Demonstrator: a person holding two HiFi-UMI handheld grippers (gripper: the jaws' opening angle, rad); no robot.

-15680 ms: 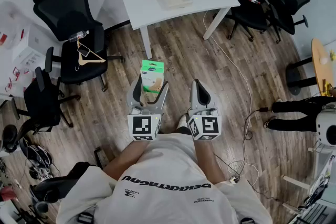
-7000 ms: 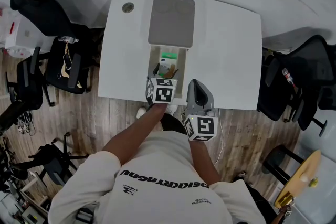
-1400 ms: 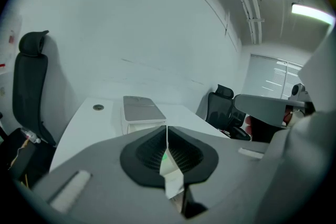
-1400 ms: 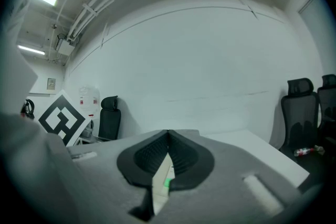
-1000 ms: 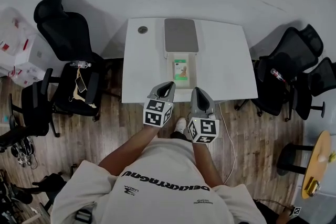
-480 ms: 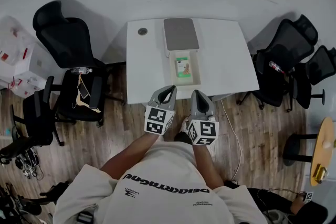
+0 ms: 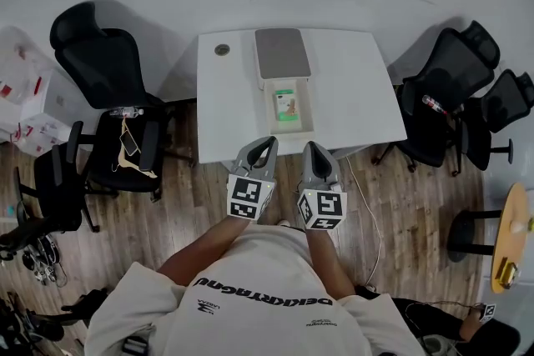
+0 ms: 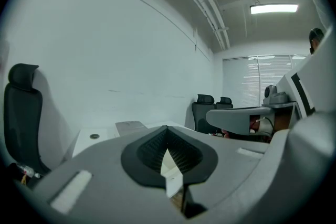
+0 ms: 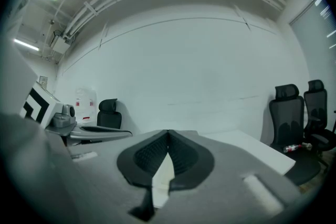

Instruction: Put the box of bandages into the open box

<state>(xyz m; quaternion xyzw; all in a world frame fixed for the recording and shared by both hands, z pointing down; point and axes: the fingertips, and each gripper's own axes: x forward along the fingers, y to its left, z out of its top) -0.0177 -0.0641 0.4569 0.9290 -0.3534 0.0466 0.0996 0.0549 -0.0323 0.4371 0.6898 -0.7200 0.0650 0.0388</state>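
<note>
The green-and-white box of bandages (image 7: 285, 102) lies inside the open box (image 7: 309, 109) on the white table (image 7: 350, 96). The open box's grey lid (image 7: 282, 52) lies flat behind it. My left gripper (image 7: 269, 143) and right gripper (image 7: 314, 147) hover side by side at the table's near edge, just short of the open box. Both are shut with nothing between the jaws. In the left gripper view the left gripper (image 8: 168, 129) has its pads meeting, with the lid (image 8: 129, 126) ahead. The right gripper view shows the right gripper (image 9: 168, 135) shut too.
Black office chairs stand left (image 7: 100, 54) and right (image 7: 455, 67) of the table. A chair (image 7: 133, 147) at the left carries a bottle and a hanger. A round cable hole (image 7: 221, 49) is in the table's far left corner. White boxes (image 7: 25, 96) sit at the far left wall.
Both grippers have drawn back a little from the open box toward the table's near edge. The left one has risen and rolled slightly. The bandage box stays in the open box.
</note>
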